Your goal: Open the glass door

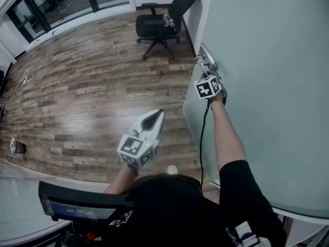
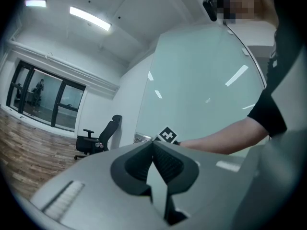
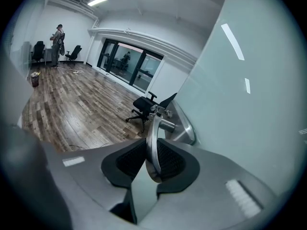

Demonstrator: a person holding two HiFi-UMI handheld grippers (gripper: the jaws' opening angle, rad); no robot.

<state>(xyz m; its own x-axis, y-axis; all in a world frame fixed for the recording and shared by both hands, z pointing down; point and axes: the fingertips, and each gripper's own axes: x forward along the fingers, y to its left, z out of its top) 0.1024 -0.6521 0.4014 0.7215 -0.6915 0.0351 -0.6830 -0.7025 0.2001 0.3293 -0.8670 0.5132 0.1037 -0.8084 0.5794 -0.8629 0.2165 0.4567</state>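
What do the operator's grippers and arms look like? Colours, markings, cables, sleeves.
The left gripper and right gripper have light grey shells with black ribbed pads. Each carries a white cube with black square markers. A black cable runs from the right one. Black short-sleeved shirt; forearms bare.

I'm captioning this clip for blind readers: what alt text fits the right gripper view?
The right tongs grip a silver door handle on a frosted glass door. Beyond lie a wood floor and a black office chair.
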